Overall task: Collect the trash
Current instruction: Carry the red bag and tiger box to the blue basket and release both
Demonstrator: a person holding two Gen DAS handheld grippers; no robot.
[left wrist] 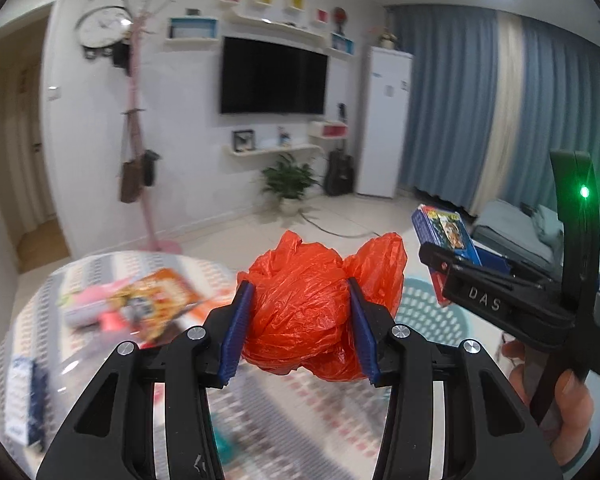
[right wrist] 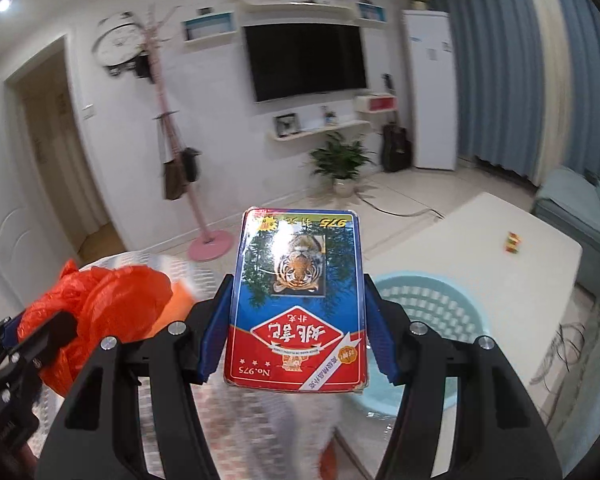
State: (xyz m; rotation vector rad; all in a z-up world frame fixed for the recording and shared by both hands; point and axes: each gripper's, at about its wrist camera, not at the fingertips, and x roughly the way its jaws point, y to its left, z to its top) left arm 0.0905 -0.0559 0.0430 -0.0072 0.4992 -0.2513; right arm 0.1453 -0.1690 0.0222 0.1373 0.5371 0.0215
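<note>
The left gripper [left wrist: 300, 326] pinches a crumpled orange plastic bag [left wrist: 312, 304] between its blue-padded fingers [left wrist: 238, 332], which press into the bag's sides and hold it in the air above the worktop [left wrist: 284, 424] with its patterned cloth. The bag bulges up and out past the finger pads on the right. In the right wrist view the same bag [right wrist: 96, 304] shows at the left edge, just beside the card box.

The right gripper [right wrist: 290, 332] clamps a playing-card box [right wrist: 298, 300] by its two long edges, flat face toward the camera (a tiger picture, printed upside down from here, and "No.975" near the lower edge). The box stands lengthwise along the fingers [right wrist: 216, 328] and reaches well beyond their tips. From the left wrist view the right gripper [left wrist: 460, 264] appears at the right with the box [left wrist: 446, 232] sticking out of it.

Below and between the two held things sits a pale blue perforated basket [right wrist: 432, 300], its rim partly hidden by the box. On the worktop to the left lie blurred snack wrappers [left wrist: 148, 308] and a small blue-and-white carton [left wrist: 24, 396] near the edge.
</note>
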